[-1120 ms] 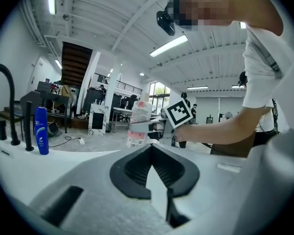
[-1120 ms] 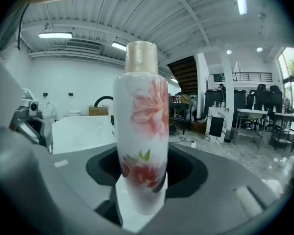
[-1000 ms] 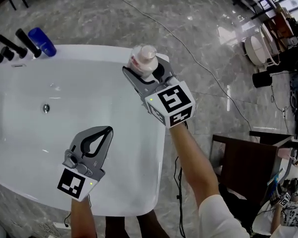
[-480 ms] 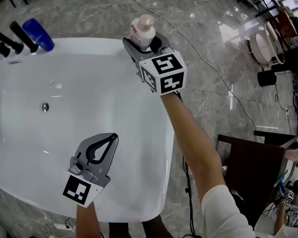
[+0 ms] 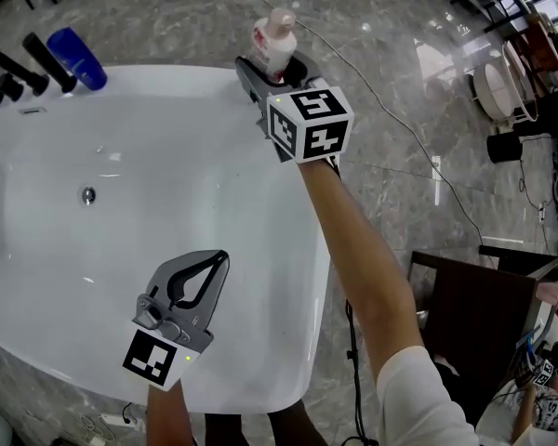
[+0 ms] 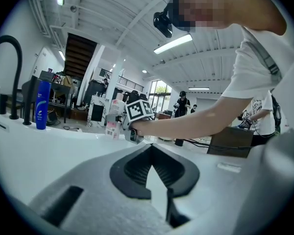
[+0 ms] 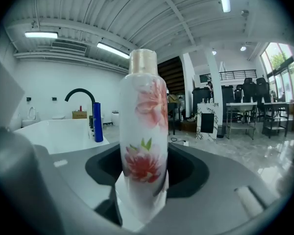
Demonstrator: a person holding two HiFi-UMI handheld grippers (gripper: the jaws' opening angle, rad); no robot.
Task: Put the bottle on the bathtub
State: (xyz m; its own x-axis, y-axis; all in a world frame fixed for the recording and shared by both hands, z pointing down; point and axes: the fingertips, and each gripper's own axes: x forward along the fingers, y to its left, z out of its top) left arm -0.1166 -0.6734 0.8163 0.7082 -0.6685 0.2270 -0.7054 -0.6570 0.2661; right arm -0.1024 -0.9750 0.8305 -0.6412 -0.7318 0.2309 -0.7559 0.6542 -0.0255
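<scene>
Two bottles: floral bottle (image 5: 275,37), blue bottle (image 5: 77,59). One bathtub (image 5: 37,268). Two grippers: left gripper (image 5: 219,260), right gripper (image 5: 274,65).

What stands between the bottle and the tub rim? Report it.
Nothing visible. The right gripper holds the bottle upright at the far right corner of the tub, and the rim beside it is bare. The blue bottle stands well away, at the rim's left end.

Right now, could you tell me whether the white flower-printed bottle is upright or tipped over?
Upright: the white flower-printed bottle stands vertical, beige cap uppermost, between the right gripper's fingers.
</scene>
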